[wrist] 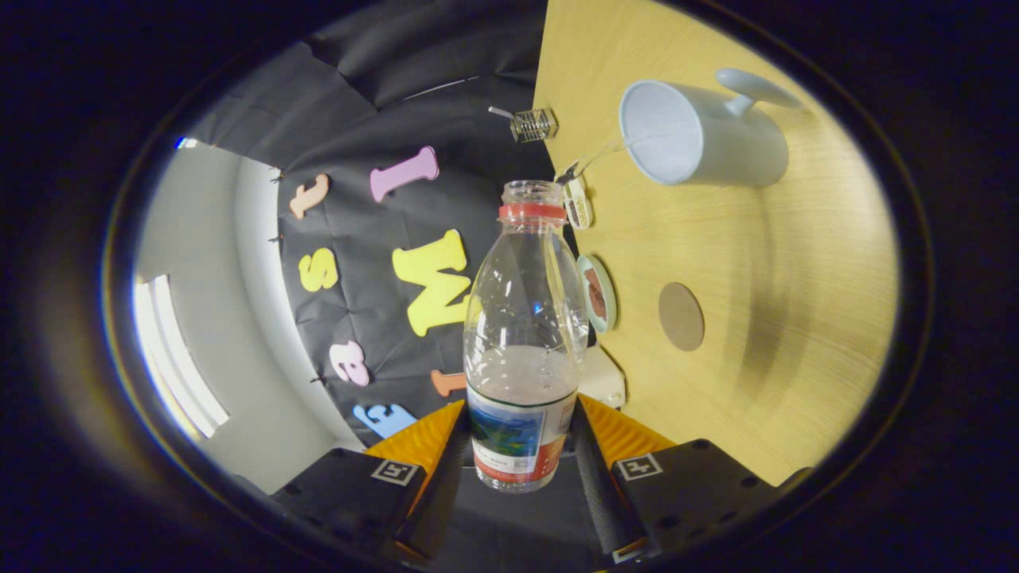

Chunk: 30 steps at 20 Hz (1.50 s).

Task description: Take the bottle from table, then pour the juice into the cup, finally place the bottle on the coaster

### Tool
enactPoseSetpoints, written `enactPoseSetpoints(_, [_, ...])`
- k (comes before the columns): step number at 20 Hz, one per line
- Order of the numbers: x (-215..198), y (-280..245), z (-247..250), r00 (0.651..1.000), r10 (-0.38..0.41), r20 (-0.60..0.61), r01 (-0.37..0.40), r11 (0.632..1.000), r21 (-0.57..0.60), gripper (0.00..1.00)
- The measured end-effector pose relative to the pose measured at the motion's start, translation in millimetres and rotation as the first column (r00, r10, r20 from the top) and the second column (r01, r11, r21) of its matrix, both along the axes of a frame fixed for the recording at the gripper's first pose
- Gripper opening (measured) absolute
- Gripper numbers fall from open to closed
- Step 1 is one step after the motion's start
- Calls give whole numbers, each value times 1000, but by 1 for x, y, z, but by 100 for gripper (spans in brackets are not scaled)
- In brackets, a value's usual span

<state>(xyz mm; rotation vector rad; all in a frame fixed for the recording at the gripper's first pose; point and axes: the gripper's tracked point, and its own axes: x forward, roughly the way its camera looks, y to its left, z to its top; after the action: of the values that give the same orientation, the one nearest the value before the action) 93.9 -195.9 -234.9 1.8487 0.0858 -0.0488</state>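
We see our gripper (pixel 521 446) clamped on the uncapped bottle (pixel 524 334), a finger pressing each side, held near the tabletop (pixel 796 318) edge; the coaster (pixel 681 316) lies further in, the cup (pixel 700 134) beyond it

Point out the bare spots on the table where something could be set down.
Gripper is shut on the bottle. Widest bare wood on the table: past the coaster, on its side away from the bottle, and between coaster and cup. Crowded: the table edge by the bottle, where a round lid, a tag and a small wire holder line up.
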Motion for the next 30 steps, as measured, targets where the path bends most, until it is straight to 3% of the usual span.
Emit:
enactPoseSetpoints(15, [5,4,25,1000,13,13,-14,995,95,75])
enactPoseSetpoints(30, [10,-20,50,999,-45,23,39,976,212,75])
